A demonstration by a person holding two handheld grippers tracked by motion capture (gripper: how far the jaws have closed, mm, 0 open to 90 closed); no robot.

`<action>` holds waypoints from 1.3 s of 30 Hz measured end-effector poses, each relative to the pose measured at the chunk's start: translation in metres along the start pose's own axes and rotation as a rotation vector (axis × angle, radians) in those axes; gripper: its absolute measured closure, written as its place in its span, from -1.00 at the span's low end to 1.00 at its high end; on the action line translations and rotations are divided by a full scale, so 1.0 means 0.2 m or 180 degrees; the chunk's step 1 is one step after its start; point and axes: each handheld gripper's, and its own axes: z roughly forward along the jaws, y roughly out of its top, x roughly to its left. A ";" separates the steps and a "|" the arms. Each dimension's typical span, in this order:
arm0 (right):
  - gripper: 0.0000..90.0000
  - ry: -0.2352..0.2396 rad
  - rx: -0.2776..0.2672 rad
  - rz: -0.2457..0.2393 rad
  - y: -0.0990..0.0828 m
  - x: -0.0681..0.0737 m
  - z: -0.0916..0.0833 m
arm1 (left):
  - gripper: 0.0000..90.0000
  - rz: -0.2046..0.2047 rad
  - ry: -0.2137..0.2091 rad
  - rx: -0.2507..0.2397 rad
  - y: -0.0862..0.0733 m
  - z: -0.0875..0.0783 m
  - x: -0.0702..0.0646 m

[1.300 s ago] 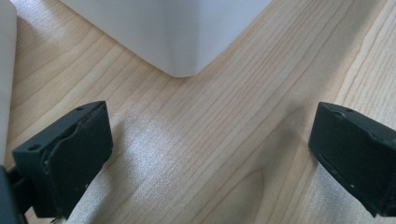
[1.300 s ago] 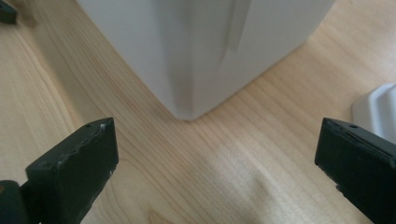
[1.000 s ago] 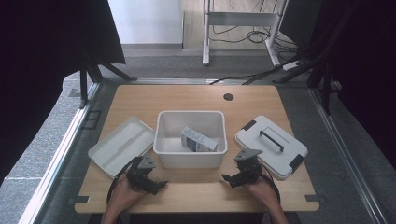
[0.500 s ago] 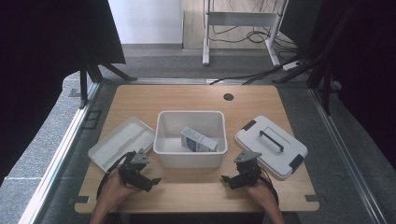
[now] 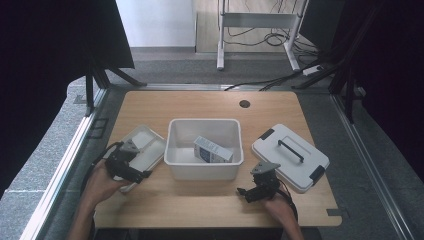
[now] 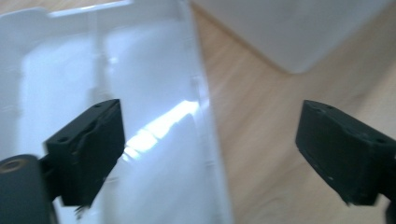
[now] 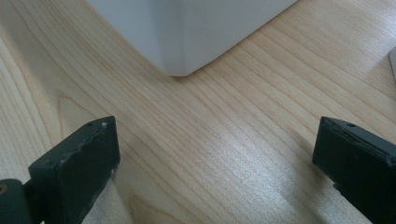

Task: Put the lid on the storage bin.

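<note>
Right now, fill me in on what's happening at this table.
A person works with a gripper in each hand. The left gripper hangs over the white tray left of the white bin; its jaws stand apart but have just been closing a little, with the tray's edge between them, not gripped. The right gripper waits open over bare wood near the bin's corner. A small carton lies in the bin, and the lid rests to its right.

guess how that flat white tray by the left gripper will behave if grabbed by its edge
The white tray looks thin and shallow, so probably light and a bit flexible. Its glossy surface suggests it may slip between the fingers. Held by one edge, it would likely tilt.
</note>
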 end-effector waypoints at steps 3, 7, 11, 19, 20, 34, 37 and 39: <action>-0.99 -0.0001 0.0002 -0.0002 0.00 0.00 0.00 | -0.59 -0.0032 0.0042 0.0091 0.01 0.00 0.06; -0.98 -0.0001 -0.0003 0.0004 0.00 0.00 0.00 | -0.18 -0.0065 0.0062 0.0350 0.03 0.03 0.18; -0.97 -0.0007 -0.0001 0.0010 0.00 0.00 0.00 | 0.02 -0.0145 0.0039 0.0589 0.05 0.09 0.27; -0.96 -0.0009 -0.0002 0.0013 0.00 0.00 0.00 | 0.52 -0.0225 -0.0031 0.1044 0.08 0.24 0.38; -0.96 -0.0010 -0.0002 0.0014 0.00 0.00 0.00 | 0.58 -0.0198 -0.0029 0.1142 0.09 0.27 0.38; -0.96 -0.0013 -0.0005 0.0016 0.00 0.00 0.00 | 0.98 -0.0046 -0.0039 0.1193 0.10 0.27 0.39; -0.96 -0.0015 -0.0003 0.0014 0.00 0.00 0.00 | 0.98 -0.0014 -0.0086 0.1156 0.10 0.24 0.39; -0.96 -0.0015 -0.0002 0.0014 0.00 0.00 0.00 | 0.98 0.0018 -0.0082 0.1102 0.11 0.19 0.39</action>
